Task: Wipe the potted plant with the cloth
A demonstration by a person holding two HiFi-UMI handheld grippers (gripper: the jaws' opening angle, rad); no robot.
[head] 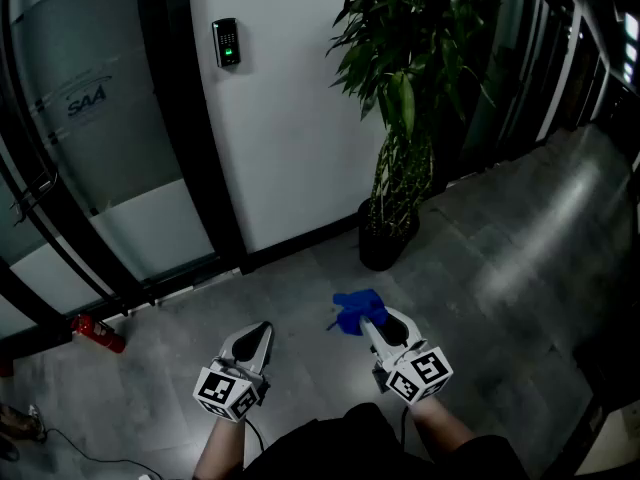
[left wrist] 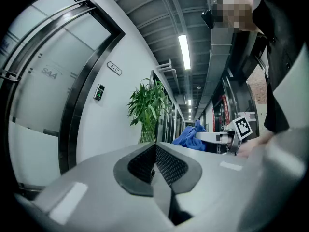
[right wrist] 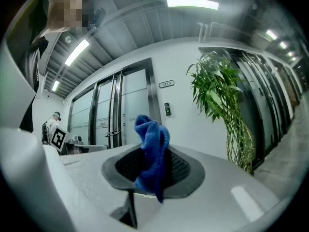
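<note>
Blue cloth pinched in my right hand-held gripper, my left hand-held gripper closed empty, I face the potted plant, likely next reaching forward to wipe it.

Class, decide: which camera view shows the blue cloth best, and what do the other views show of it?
The right gripper view: the blue cloth sits close up at centre, pinched between the right tongs. The head view shows a small blue bundle at those tongs' tip; the left gripper view shows it small, off to the side.
</note>
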